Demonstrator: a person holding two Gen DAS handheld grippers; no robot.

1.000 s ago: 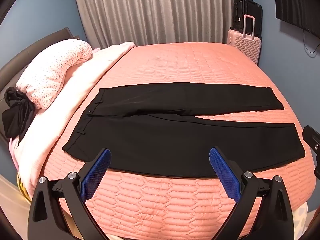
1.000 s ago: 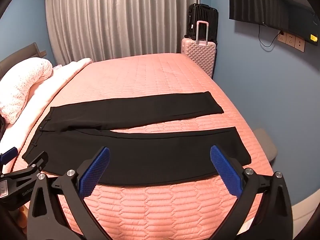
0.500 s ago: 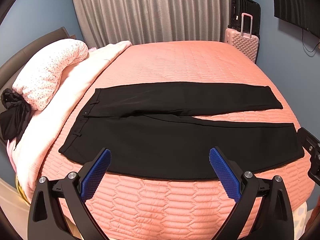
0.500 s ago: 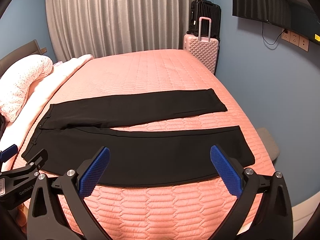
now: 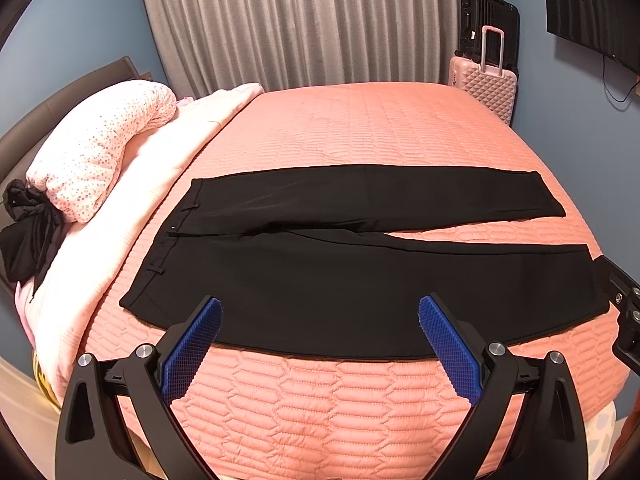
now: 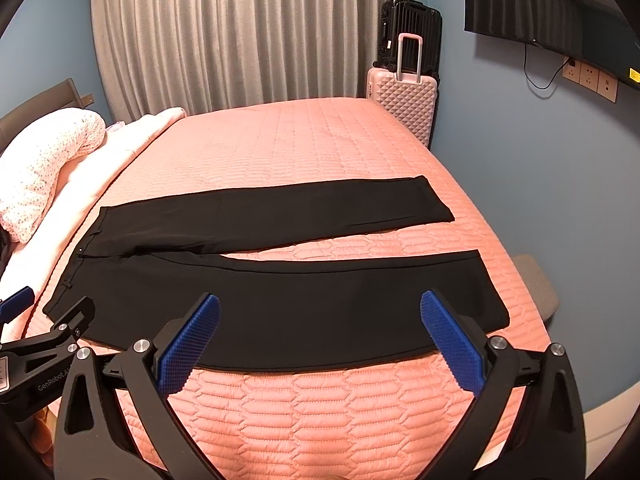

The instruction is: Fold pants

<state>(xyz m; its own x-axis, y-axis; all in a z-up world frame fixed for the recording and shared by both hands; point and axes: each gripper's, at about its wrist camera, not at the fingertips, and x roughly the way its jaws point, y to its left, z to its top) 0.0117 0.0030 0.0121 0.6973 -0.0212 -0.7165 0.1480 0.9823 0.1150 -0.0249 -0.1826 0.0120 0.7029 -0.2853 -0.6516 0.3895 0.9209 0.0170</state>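
Note:
Black pants (image 5: 360, 280) lie flat across the pink quilted bed (image 5: 360, 128), waistband at the left, both legs spread apart toward the right; they also show in the right wrist view (image 6: 280, 300). My left gripper (image 5: 320, 312) is open and empty, hovering over the near edge of the near leg, toward the waist half. My right gripper (image 6: 320, 308) is open and empty above the near edge of the same leg, toward the hem half. The left gripper's body (image 6: 44, 352) shows at the left of the right wrist view.
A rolled pink spotted duvet (image 5: 100, 152) and pale blanket lie along the headboard at left, with a black garment (image 5: 24, 240) beside it. A pink suitcase (image 6: 402, 104) and a black one stand at the far corner. A blue wall runs on the right.
Both grippers have shifted slightly forward and lower toward the pants; the pants look a little nearer. Both stay open, and the pants have not moved.

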